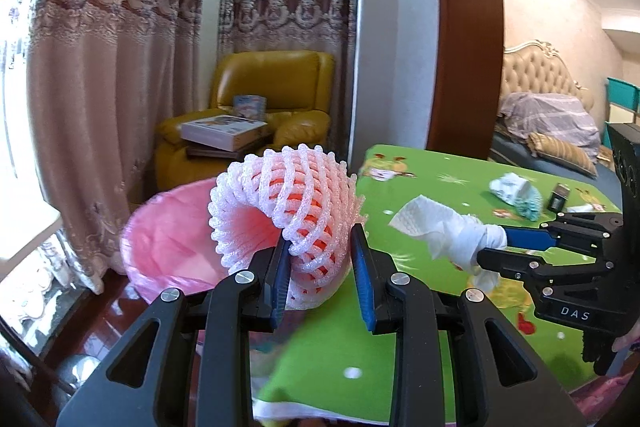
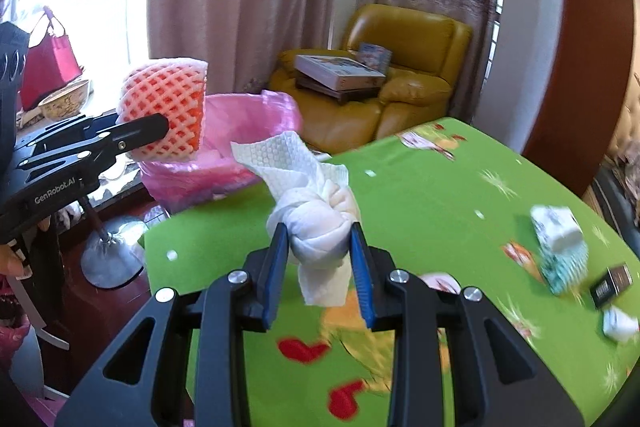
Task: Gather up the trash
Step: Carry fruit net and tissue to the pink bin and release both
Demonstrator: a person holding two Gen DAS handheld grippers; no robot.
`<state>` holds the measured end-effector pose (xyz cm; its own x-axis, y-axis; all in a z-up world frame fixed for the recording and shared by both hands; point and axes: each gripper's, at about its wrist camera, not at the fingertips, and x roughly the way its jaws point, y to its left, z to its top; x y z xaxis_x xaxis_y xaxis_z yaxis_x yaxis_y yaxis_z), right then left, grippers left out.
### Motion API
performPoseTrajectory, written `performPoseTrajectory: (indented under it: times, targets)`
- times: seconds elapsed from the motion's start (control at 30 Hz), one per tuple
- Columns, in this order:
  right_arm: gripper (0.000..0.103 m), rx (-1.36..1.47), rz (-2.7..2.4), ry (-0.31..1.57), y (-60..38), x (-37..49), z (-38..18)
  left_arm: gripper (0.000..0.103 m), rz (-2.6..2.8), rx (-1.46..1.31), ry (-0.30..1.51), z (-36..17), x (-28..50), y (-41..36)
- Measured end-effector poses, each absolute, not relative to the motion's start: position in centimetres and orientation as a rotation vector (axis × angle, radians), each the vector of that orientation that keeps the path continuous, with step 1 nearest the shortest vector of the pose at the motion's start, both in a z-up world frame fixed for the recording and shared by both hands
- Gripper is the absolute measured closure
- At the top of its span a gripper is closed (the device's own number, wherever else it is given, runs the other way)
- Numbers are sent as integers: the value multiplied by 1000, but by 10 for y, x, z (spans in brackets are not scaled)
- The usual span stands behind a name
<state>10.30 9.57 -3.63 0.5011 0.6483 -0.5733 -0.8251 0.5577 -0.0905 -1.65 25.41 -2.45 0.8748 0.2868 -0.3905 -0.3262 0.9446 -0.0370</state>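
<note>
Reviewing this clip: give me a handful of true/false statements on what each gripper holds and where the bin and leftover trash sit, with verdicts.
1. The left gripper is shut on the foam fruit net. True.
2. The right gripper is open, with nothing between its fingers. False: it is shut on the crumpled paper towel.
3. The bin with the pink bag stands beyond the edge of the green table, not on it. True.
4. The yellow armchair has a bare seat. False: a flat box lies on it.
5. No trash is left on the table. False: a crumpled wrapper and a small dark box lie there.
</note>
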Motion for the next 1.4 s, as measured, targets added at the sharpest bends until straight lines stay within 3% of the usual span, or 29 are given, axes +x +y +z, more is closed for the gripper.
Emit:
performPoseTrajectory:
  times: [0.63, 0.67, 0.77, 0.8, 0.83, 0.87, 0.9, 1.4]
  targets:
    - [69, -328, 1073, 486, 241, 141, 8, 74, 410, -222, 430, -9, 15, 379]
    - [67, -315, 1089, 483, 246, 144, 9, 74, 413, -228, 430, -9, 17, 382]
    - [44, -268, 1132, 475, 256, 154, 15, 69, 441, -251, 438, -12, 20, 393]
    - [43, -244, 1131, 468, 258, 158, 18, 62, 444, -256, 441, -13, 19, 395]
    - [43, -227, 1134, 468, 257, 161, 21, 32, 457, -259, 444, -15, 16, 396]
    - [43, -201, 1134, 469, 254, 165, 24, 18, 465, -259, 437, -17, 13, 396]
    - [43, -178, 1131, 470, 249, 169, 28, 12, 461, -261, 422, -16, 9, 394]
    - [43, -247, 958, 429, 109, 151, 11, 8, 430, -78, 385, -30, -30, 323]
